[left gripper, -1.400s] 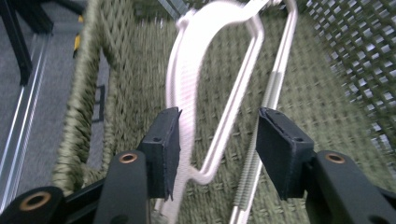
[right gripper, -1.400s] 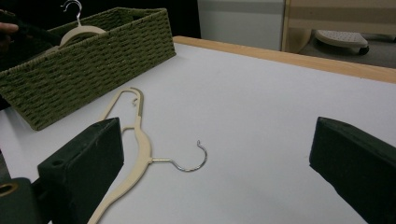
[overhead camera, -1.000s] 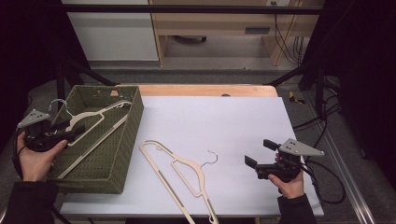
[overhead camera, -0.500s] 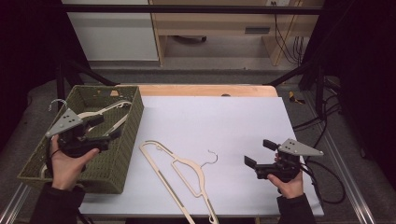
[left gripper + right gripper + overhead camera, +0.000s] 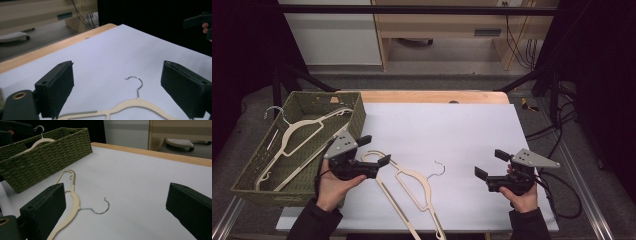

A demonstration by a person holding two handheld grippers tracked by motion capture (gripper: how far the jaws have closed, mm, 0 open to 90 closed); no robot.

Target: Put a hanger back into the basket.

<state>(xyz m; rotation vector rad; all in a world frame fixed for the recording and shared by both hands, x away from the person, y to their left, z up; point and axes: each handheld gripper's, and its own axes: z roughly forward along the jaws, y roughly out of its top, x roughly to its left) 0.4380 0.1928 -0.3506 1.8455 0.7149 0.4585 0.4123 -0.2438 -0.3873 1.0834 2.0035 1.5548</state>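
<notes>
Hangers' next pick: left claw (image 5: 374,150), jaws just spread and empty, has swung from the basket (image 5: 259,172) to the counter's hanger (image 5: 412,176); right claw (image 5: 491,164) waits, spread.

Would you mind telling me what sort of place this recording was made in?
Probably a lab or workshop set up for recording: a white-topped table in a dark metal frame, loose cables on the floor, wooden furniture behind.
</notes>
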